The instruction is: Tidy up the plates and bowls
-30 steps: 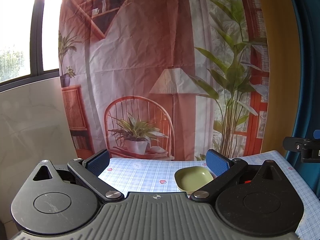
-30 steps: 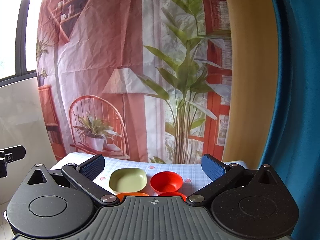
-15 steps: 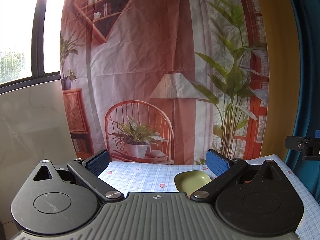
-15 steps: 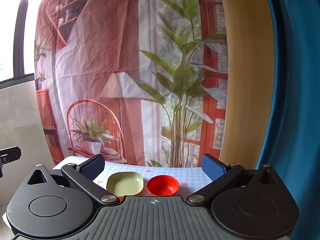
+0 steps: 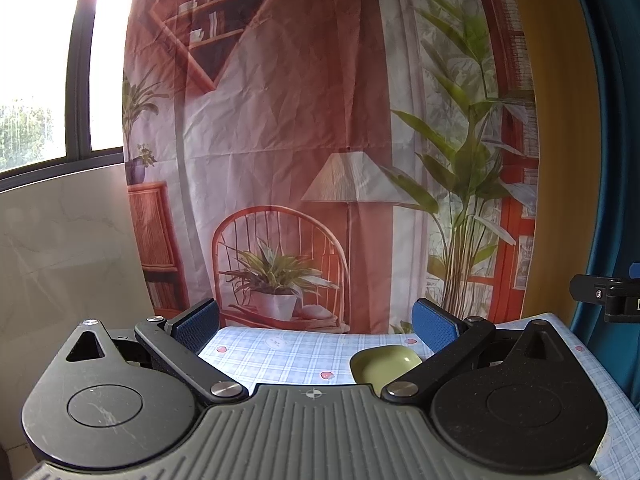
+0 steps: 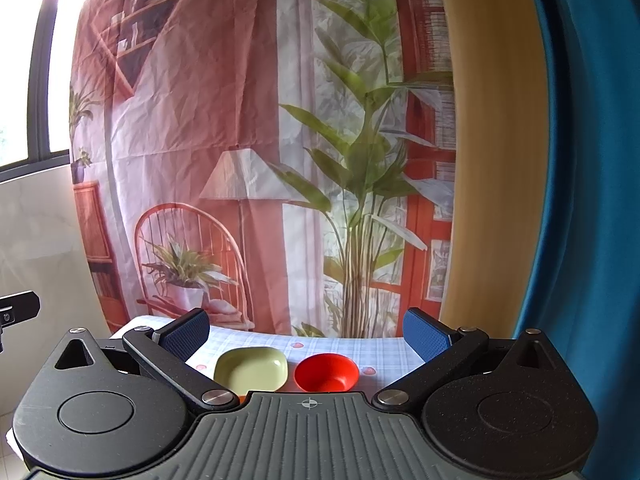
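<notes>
A pale green squarish bowl (image 6: 251,369) sits on the checked tablecloth (image 6: 328,346), with a round red bowl (image 6: 326,372) just to its right. A sliver of something orange (image 6: 242,399) peeks out under the gripper body, too little of it showing to say what it is. My right gripper (image 6: 306,334) stands open above and in front of both bowls, nothing between its blue pads. In the left wrist view the green bowl (image 5: 385,366) lies low, near the right finger. My left gripper (image 5: 316,324) is open too and holds nothing.
A printed backdrop (image 5: 320,140) with chair, lamp and plant hangs behind the table. A teal curtain (image 6: 592,200) drops at the right. A window (image 5: 40,80) and marble wall are at the left. The other gripper's black edge (image 5: 604,296) shows at the right.
Both views have tilted upward: the bowls and tablecloth have slid lower in frame and more backdrop shows. Both grippers stayed open.
</notes>
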Demonstrator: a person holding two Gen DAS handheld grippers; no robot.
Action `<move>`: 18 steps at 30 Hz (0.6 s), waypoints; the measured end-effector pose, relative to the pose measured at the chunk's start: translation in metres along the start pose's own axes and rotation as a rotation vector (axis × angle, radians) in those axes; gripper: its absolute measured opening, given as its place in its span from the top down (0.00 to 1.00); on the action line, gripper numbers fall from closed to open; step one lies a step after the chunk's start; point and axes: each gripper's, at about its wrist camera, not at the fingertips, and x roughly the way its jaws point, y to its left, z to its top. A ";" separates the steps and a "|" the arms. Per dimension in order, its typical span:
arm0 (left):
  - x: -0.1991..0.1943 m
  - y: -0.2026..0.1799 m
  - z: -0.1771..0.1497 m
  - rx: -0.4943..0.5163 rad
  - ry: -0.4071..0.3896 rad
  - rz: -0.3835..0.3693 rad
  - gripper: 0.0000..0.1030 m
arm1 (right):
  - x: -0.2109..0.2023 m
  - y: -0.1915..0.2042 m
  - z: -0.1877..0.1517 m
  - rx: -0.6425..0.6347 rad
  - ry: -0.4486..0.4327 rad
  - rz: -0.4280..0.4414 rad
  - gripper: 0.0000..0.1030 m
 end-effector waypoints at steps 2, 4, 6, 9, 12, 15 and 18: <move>0.000 0.000 0.000 0.001 -0.001 0.000 0.00 | 0.000 0.001 -0.001 0.002 -0.001 0.000 0.00; 0.000 0.000 0.000 0.001 0.000 0.000 0.00 | 0.000 0.001 -0.001 0.002 -0.001 -0.002 0.00; 0.000 0.000 0.000 0.003 0.001 -0.001 0.00 | 0.000 0.000 0.000 0.000 -0.001 -0.001 0.00; 0.000 0.000 0.000 0.002 -0.001 0.000 0.00 | 0.000 0.000 0.000 0.001 -0.001 0.000 0.00; 0.001 0.000 -0.001 0.005 0.005 -0.003 0.00 | 0.000 0.001 -0.001 -0.003 0.003 0.000 0.00; 0.002 -0.001 -0.001 0.004 0.004 -0.006 0.00 | 0.000 0.003 -0.003 -0.004 0.006 -0.005 0.00; 0.002 -0.001 -0.002 0.007 0.003 -0.010 0.00 | 0.001 0.003 -0.002 -0.005 0.006 -0.005 0.00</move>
